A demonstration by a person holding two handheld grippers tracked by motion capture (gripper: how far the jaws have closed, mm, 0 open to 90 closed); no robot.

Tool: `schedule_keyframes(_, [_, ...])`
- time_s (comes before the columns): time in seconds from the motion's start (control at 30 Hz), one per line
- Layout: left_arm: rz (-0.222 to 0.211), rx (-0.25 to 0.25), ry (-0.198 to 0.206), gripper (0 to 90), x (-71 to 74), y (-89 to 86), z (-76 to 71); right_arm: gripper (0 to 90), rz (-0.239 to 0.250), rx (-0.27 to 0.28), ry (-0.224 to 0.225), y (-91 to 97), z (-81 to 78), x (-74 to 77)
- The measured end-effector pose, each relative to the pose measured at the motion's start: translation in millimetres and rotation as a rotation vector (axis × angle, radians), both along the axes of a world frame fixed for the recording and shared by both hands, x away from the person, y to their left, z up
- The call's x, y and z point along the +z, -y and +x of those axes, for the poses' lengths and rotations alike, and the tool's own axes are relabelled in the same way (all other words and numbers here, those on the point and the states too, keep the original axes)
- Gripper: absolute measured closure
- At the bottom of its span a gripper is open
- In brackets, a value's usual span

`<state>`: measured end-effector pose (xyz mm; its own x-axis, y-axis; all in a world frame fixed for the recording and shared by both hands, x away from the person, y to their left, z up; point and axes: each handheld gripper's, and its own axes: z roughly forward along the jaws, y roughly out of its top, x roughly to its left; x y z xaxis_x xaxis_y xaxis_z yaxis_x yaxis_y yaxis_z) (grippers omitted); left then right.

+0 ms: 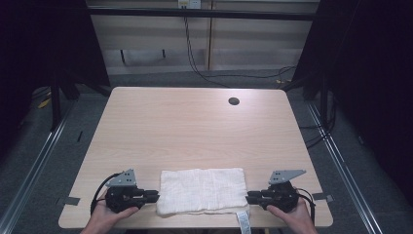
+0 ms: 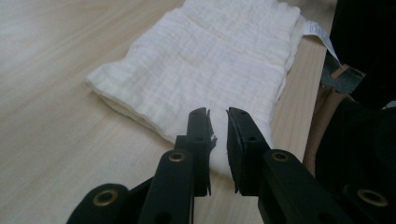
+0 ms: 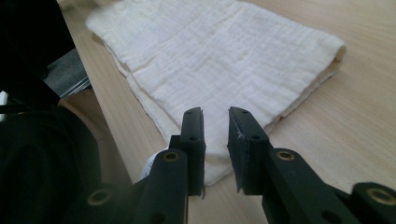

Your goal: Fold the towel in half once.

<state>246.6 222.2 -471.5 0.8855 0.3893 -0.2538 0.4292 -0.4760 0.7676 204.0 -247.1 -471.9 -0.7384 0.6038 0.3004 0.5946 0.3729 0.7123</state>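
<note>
The table [image 1: 195, 126] is bare from the cloth [image 1: 202, 190] to the far edge, so either hand can pass freely there, apart from a small round hole [image 1: 234, 101] far right. The cloth lies flat along the near edge between the left gripper [image 1: 155, 195] and right gripper [image 1: 249, 197], blocking the straight path between them

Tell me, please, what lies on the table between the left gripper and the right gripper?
In the high view, a folded white cloth lies between the left gripper and the right gripper.
</note>
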Motion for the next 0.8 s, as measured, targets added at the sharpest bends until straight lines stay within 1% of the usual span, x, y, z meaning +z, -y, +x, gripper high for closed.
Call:
schedule_keyframes(0.03, [0.003,0.007,0.010,79.1,1.0,0.7,1.6,75.5,0.009,-0.003,0.004,0.2,0.0,1.4])
schedule_keyframes(0.07, [0.007,0.010,0.012,78.6,1.3,1.8,4.5,74.8,0.006,-0.005,0.007,-0.4,0.7,2.3])
schedule_keyframes(0.17, [0.020,0.030,0.009,75.7,1.8,6.4,15.0,73.0,0.003,-0.006,0.007,-6.6,6.2,2.8])
schedule_keyframes(0.2, [0.015,0.038,0.007,74.0,1.8,7.6,18.7,72.2,-0.001,-0.007,0.010,-9.9,8.0,3.3])
schedule_keyframes(0.23, [0.018,0.046,0.002,72.8,1.9,8.5,22.5,71.0,-0.002,-0.003,0.014,-13.5,9.9,4.0])
schedule_keyframes(0.3, [0.027,0.050,-0.008,71.5,0.5,11.2,29.5,68.7,-0.005,0.017,0.015,-22.2,13.8,5.6])
schedule_keyframes(0.33, [0.041,0.056,-0.008,70.2,-0.4,13.5,33.1,67.3,-0.015,0.028,0.018,-27.3,15.8,6.4])
schedule_keyframes(0.4, [0.044,0.047,-0.020,68.6,-2.3,20.1,39.5,64.9,-0.018,0.050,0.017,-38.0,20.0,7.6])
schedule_keyframes(0.5, [0.072,0.035,-0.026,67.5,-7.3,31.3,48.1,62.5,-0.036,0.082,0.013,-54.9,25.1,5.8])
schedule_keyframes(0.53, [0.070,0.026,-0.029,67.6,-9.0,33.7,48.9,61.1,-0.048,0.102,0.008,-63.6,26.6,3.5])
schedule_keyframes(0.57, [0.061,0.009,-0.028,69.8,-10.5,35.4,48.2,59.3,-0.059,0.114,0.007,-70.4,27.3,1.1])
schedule_keyframes(0.6, [0.061,0.007,-0.011,77.3,-12.1,36.6,46.7,59.2,-0.074,0.127,0.010,-76.6,27.7,-1.3])
schedule_keyframes(0.63, [0.076,0.004,-0.013,79.6,-13.2,38.4,46.0,59.3,-0.085,0.141,0.012,-81.8,27.9,-3.6])
schedule_keyframes(0.7, [0.090,-0.005,-0.021,80.7,-16.1,40.1,46.7,59.0,-0.093,0.151,0.010,-89.2,28.1,-8.1])
schedule_keyframes(0.73, [0.089,-0.001,-0.029,80.6,-17.8,40.4,47.6,58.8,-0.104,0.159,0.013,-91.6,28.5,-10.6])
schedule_keyframes(0.8, [0.107,0.005,-0.032,76.4,-20.1,41.1,49.0,57.8,-0.129,0.166,0.014,-94.7,27.9,-15.7])
